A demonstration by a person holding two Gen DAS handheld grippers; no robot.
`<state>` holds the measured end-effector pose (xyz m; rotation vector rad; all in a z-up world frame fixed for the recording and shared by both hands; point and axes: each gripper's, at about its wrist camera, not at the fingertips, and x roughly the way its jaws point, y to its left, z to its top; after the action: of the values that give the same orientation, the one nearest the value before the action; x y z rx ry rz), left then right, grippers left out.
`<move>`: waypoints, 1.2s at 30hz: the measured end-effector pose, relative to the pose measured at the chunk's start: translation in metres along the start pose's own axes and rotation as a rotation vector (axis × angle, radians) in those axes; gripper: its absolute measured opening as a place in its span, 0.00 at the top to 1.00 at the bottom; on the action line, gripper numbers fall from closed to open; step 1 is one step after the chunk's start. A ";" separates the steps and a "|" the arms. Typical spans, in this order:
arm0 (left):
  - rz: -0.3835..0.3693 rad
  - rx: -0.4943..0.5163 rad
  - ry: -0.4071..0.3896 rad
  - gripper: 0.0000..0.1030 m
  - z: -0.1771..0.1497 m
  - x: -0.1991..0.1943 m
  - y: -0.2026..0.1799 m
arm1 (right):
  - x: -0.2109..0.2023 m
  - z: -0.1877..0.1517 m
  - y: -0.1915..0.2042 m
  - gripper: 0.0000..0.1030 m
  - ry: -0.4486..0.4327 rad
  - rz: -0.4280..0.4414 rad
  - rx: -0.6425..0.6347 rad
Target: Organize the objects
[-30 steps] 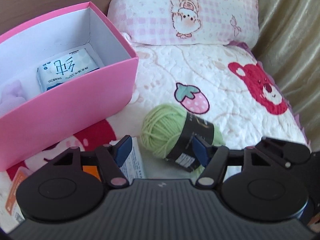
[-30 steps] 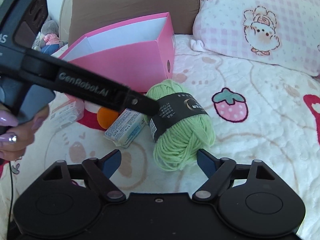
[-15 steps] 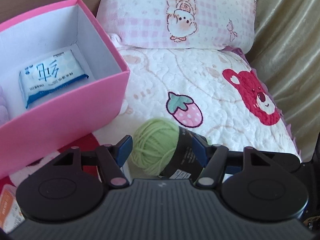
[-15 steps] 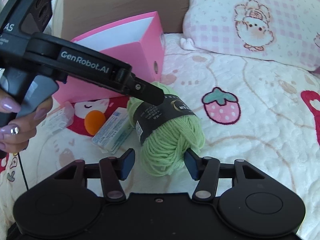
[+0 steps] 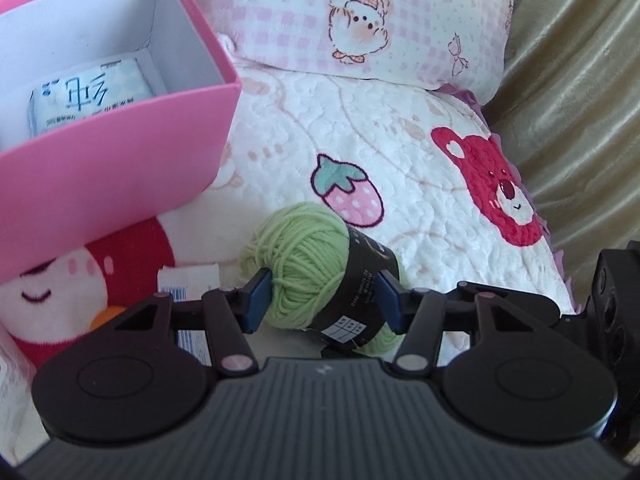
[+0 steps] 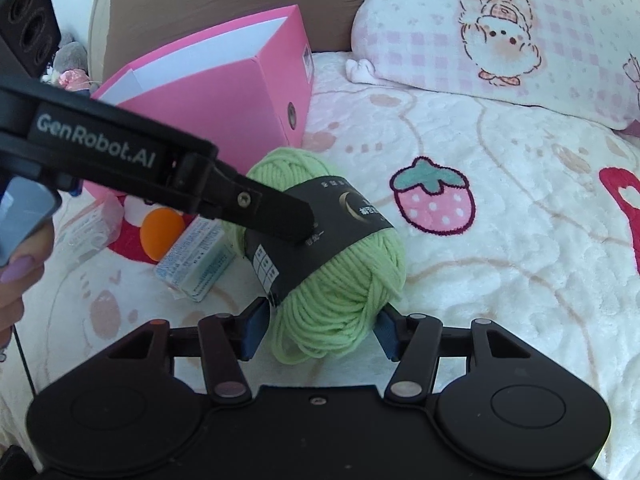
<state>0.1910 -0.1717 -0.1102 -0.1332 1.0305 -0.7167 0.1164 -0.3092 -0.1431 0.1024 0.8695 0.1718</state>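
Both claws, left claw (image 5: 322,302) and right claw (image 6: 320,330), clench the green yarn ball (image 6: 340,280) at frame centre, on the bed. Pink box (image 5: 120,168), upper left, holds one tissue pack (image 5: 86,100); yarn, orange ball (image 6: 164,232), loose packets remain.

Left gripper (image 5: 322,300) had both blue pads pressed on the green yarn (image 5: 304,268), lying on the blanket (image 5: 420,160) just right of the pink box (image 5: 120,168).

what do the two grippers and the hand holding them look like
Both grippers, left gripper and right gripper, are matte black with round pivot discs, pinkish rivets and blue-padded fingers. The left one's side reads "GenRobot.AI" in white. The hand on it has long lilac nails; a thin black cable hangs below it.
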 end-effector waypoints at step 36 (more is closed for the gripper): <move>0.008 -0.226 -0.017 0.45 -0.073 -0.063 0.024 | -0.016 -0.010 0.027 0.18 0.023 0.088 -0.075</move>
<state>0.1236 -0.0993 -0.1125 -0.3301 1.0936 -0.5890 0.0954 -0.2854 -0.1330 0.0685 0.8806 0.2877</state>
